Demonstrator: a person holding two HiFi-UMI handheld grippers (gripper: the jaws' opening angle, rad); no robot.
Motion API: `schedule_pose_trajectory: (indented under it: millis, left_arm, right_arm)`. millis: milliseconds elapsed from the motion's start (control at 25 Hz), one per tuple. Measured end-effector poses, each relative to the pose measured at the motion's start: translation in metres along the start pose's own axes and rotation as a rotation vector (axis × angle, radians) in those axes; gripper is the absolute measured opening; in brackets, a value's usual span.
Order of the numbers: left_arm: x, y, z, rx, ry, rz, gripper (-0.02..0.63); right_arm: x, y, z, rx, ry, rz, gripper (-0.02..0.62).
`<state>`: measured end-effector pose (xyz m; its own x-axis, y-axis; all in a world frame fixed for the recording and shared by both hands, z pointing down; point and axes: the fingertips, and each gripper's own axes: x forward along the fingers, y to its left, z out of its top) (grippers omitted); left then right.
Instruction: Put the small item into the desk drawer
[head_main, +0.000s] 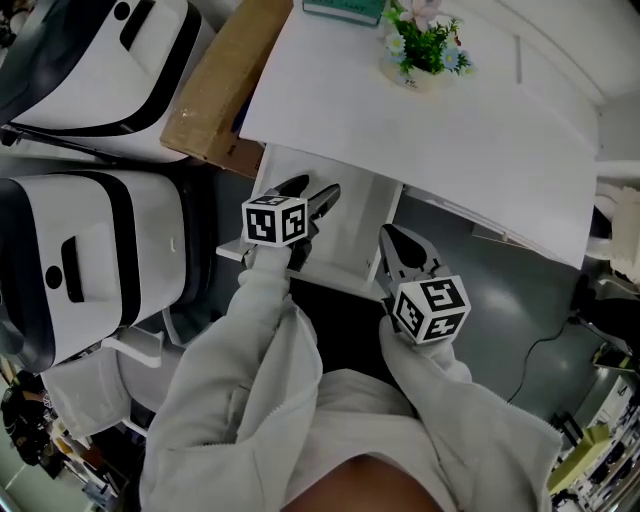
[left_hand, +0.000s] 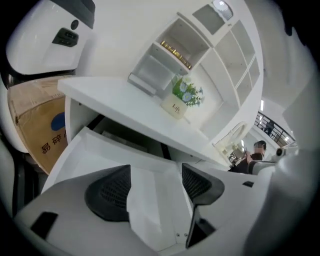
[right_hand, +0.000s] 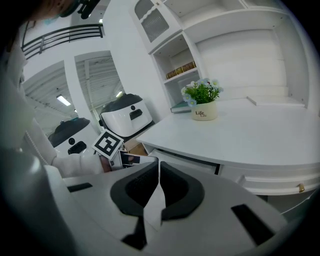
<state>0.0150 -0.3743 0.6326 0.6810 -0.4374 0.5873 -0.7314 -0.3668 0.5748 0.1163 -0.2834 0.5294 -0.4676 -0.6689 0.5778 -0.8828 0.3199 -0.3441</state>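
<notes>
The white desk drawer (head_main: 355, 232) stands pulled out under the desk top (head_main: 450, 140). My left gripper (head_main: 315, 190) hovers over the drawer's left half, jaws wide apart. In the left gripper view the left gripper (left_hand: 156, 172) has only the drawer's white inside (left_hand: 95, 150) showing between its dark pads (left_hand: 107, 192); I cannot make out any small item there. My right gripper (head_main: 390, 235) is at the drawer's right front corner. In the right gripper view the right gripper (right_hand: 159, 167) has its pads together with nothing between them, and the left gripper's marker cube (right_hand: 107, 144) shows beyond.
A potted plant (head_main: 425, 45) stands at the back of the desk, near a book (head_main: 345, 8). A cardboard box (head_main: 215, 90) leans at the desk's left. Two large white machines (head_main: 90, 250) fill the left side. A cable (head_main: 540, 350) lies on the grey floor.
</notes>
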Motion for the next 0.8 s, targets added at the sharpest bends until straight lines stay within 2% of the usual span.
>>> schedule_pose_trajectory:
  millis: [160, 400, 600, 760, 800]
  left_arm:
    - [-0.031, -0.026, 0.014, 0.021, -0.075, -0.024, 0.318]
    - [-0.081, -0.057, 0.013, 0.074, -0.162, -0.037, 0.318]
    - [-0.125, -0.065, 0.009, 0.067, -0.267, 0.021, 0.318]
    - [-0.155, -0.079, 0.011, 0.123, -0.344, 0.048, 0.310]
    - [-0.163, -0.084, 0.011, 0.137, -0.364, 0.053, 0.287]
  right_arm:
    - [-0.010, 0.007, 0.005, -0.003, -0.030, 0.017, 0.037]
    - [-0.030, 0.020, 0.011, -0.028, -0.083, 0.036, 0.037]
    - [-0.049, 0.025, 0.014, -0.039, -0.127, 0.034, 0.037]
    - [-0.061, 0.030, 0.015, -0.052, -0.154, 0.043, 0.037]
    - [-0.064, 0.032, 0.015, -0.057, -0.161, 0.046, 0.037]
